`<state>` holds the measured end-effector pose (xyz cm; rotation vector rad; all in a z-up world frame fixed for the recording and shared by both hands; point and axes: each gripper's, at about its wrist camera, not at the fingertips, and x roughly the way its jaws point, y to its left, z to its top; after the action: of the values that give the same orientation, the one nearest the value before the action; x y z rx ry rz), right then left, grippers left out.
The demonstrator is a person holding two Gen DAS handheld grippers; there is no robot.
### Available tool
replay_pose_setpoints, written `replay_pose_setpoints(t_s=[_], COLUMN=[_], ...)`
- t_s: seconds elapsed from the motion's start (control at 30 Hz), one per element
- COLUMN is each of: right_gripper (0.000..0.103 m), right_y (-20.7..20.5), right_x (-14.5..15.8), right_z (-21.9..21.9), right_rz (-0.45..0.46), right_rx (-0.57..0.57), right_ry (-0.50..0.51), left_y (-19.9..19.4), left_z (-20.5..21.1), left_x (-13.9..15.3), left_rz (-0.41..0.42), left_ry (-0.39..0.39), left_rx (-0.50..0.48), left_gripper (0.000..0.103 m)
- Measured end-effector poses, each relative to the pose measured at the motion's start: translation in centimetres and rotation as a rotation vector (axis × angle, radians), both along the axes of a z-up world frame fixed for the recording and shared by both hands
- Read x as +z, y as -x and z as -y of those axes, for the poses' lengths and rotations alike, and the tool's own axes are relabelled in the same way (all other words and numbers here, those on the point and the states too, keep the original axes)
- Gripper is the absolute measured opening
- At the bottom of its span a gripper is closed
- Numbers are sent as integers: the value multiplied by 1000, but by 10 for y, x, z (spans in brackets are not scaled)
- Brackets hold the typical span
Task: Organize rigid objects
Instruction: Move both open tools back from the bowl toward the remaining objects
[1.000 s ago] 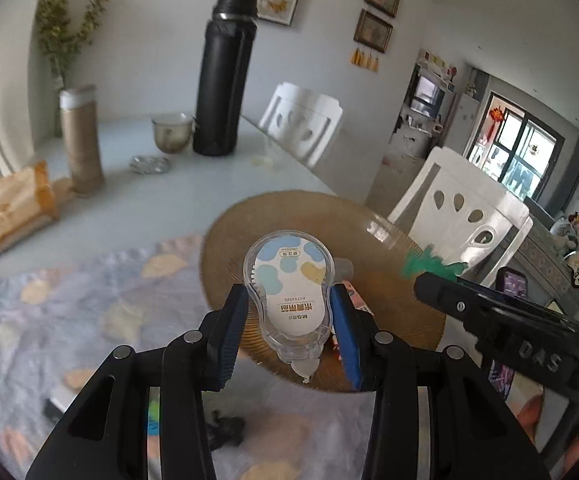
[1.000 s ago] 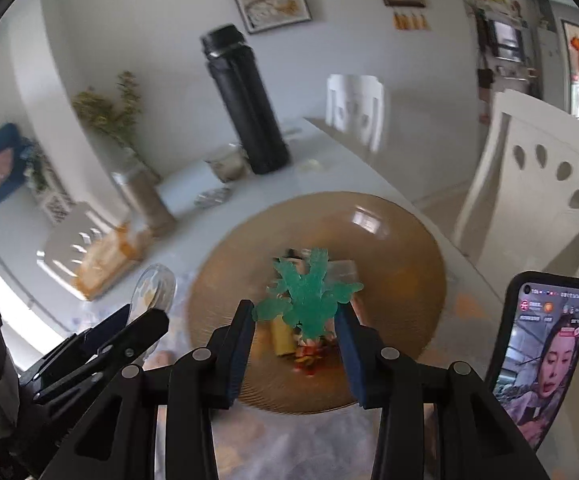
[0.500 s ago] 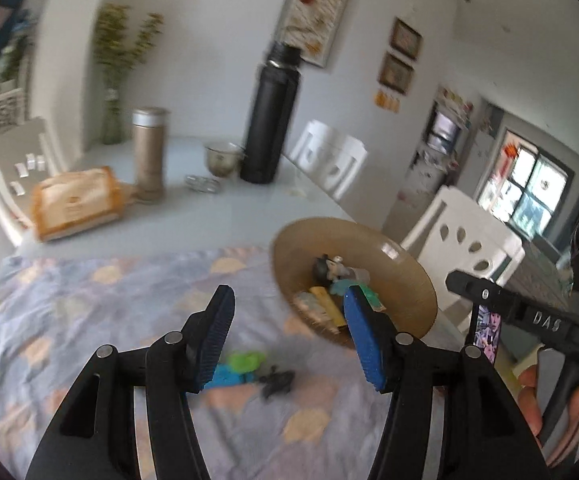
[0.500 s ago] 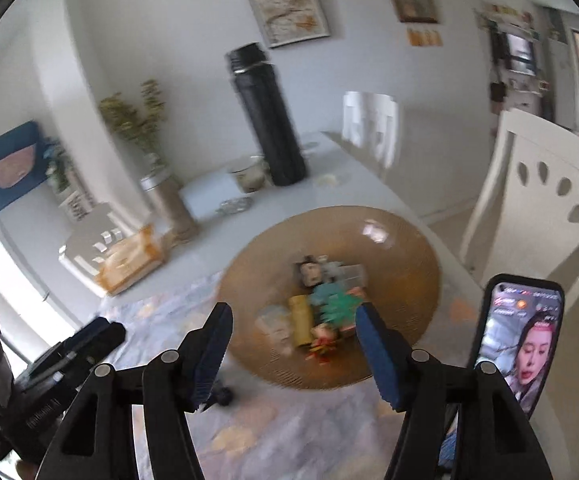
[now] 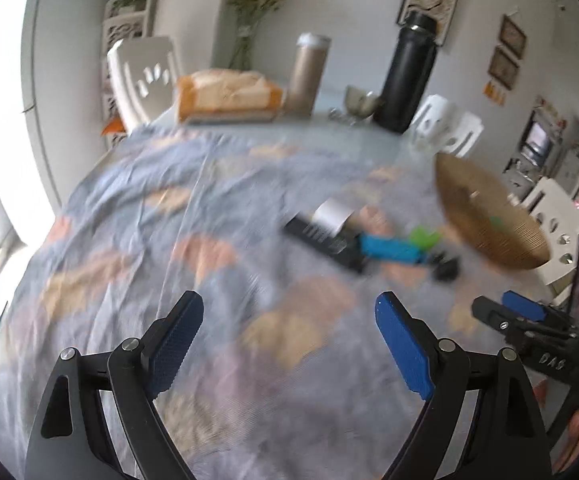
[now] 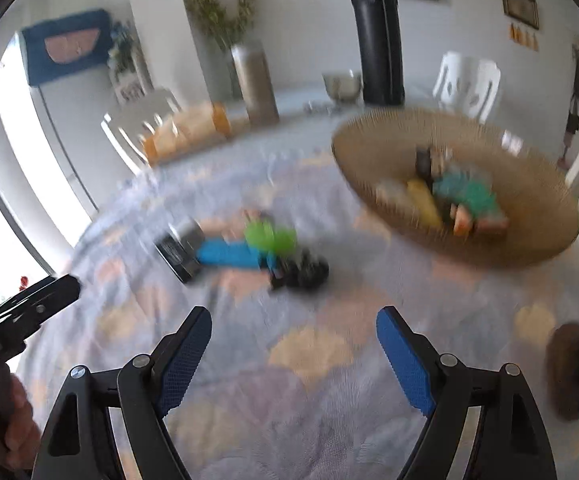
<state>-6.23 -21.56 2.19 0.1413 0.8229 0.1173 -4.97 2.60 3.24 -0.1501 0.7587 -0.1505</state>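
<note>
A dining room with pale walls holds a long table under a blue-grey cloth (image 5: 137, 240) printed with peach leaf shapes. White chairs stand round it; three show in the left wrist view. At the far end stand a tall black flask (image 6: 377, 36), a beige canister (image 6: 255, 84), a small metal bowl (image 6: 341, 84) and an orange-edged tissue box (image 5: 225, 96).

A wide woven basket (image 6: 369, 136) sits on the right part of the cloth. In it lies a blurred heap of small things: a teal piece (image 6: 469, 192), a yellow one (image 6: 421, 200), a dark figure and orange bits; the count cannot be told.

On the bare cloth left of the basket, well apart from it, lies a cluster of loose things touching one another: one black bar with a silver end (image 6: 181, 248), one blue block (image 6: 229, 254), one green piece (image 6: 269, 238) and one small black toy (image 6: 301, 270).

The left gripper (image 5: 289, 332) and the right gripper (image 6: 293, 348) hover above the cloth nearer than the cluster, jaws opening, with nothing between the pads. Nothing stands between them and the cluster.
</note>
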Motion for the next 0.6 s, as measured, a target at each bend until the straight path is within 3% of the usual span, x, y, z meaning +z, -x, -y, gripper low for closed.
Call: replay_pose_setpoints(t_s=[0.07, 0.17, 0.33, 0.6], right_gripper=[83, 84, 84, 84], right_y=[-6, -9, -13, -15], right_x=[-8, -9, -14, -18], right_z=[3, 11, 13, 0], right_rz=[-42, -47, -86, -105], right_rx=[-5, -16, -25, -26], right_ry=[-3, -37, -53, 33], left_y=[-3, 3, 6, 7], left_z=[3, 15, 35, 30], left_x=[-9, -3, -6, -7], left_rz=[-46, 22, 34, 10], left_ry=[-42, -96, -213, -200], left_rx=[19, 1, -40, -22], left_gripper=[86, 87, 87, 87])
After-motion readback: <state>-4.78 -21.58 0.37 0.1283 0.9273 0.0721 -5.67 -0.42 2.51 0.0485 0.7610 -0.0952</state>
